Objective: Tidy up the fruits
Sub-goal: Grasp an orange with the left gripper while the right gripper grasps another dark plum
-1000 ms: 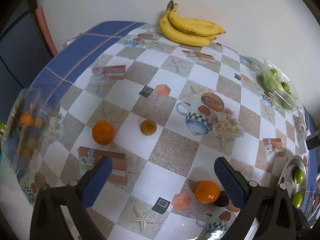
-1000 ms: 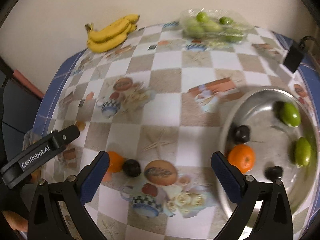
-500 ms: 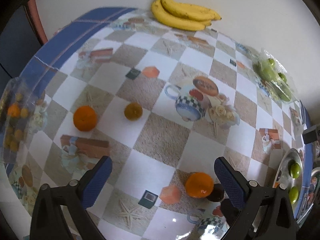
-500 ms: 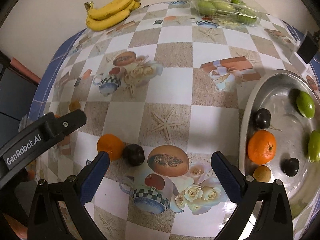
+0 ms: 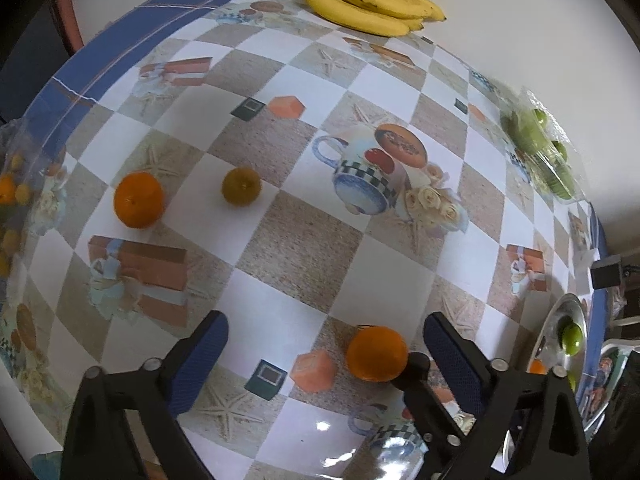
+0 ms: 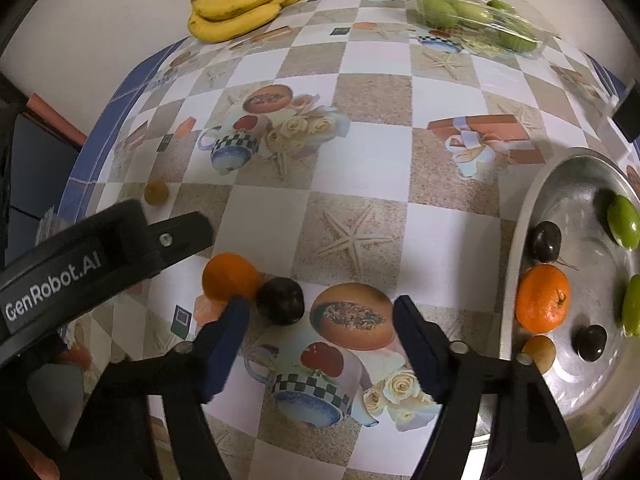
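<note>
An orange lies on the checked tablecloth between the fingers of my left gripper, close to the right finger. Those jaws are closing and touch nothing. A dark plum sits against that same orange. My right gripper straddles the plum, its jaws closing, the pads still clear of it. The left fingertip is almost at the orange. At the right, a metal bowl holds an orange, two dark plums, green fruits and a small brown fruit.
A second orange and a small yellow-brown fruit lie at mid-left. Bananas rest by the wall, and a clear pack of green fruits stands at the back right. A bag of small oranges is at the left edge.
Both grippers have sunk and tipped down toward the orange and plum. The right jaws have narrowed a good deal, the left only slightly. No fruit has moved.
</note>
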Demonstrator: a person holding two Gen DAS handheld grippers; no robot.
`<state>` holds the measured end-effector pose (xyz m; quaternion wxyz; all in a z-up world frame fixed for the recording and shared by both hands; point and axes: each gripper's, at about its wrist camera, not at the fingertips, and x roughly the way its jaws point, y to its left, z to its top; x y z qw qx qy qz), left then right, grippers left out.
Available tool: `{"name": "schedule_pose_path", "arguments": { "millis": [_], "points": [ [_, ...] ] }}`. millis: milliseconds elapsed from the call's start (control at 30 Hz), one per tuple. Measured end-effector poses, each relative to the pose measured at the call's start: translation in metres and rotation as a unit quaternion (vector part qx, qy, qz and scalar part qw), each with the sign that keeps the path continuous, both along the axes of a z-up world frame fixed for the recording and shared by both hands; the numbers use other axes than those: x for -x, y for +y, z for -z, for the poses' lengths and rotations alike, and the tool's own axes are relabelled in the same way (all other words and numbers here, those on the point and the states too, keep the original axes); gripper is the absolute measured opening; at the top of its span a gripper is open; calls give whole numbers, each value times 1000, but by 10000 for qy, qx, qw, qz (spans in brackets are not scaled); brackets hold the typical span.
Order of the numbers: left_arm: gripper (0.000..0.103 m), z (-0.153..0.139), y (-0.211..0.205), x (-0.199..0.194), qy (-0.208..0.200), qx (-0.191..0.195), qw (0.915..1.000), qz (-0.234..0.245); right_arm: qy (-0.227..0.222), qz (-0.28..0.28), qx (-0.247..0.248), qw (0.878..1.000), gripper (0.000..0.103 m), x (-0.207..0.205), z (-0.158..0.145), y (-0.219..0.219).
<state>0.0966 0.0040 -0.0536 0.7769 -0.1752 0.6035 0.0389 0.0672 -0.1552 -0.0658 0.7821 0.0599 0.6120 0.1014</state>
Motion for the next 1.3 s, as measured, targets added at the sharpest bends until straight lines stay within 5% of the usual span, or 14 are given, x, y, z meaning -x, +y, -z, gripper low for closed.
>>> {"name": "schedule_pose_path", "arguments": {
  "millis": [233, 567, 1300],
  "points": [
    [77, 7, -10, -2, 122, 366, 9992, 129, 22, -179, -129, 9998, 49, -1, 0, 8],
    [40, 19, -11, 0, 343, 980, 9946, 38, 10, -355, -151, 9993, 41, -2, 3, 20],
    [39, 10, 11, 3, 91, 884, 9952, -412, 114, -382, -144, 9991, 29, -7, 13, 26]
  ]
}}
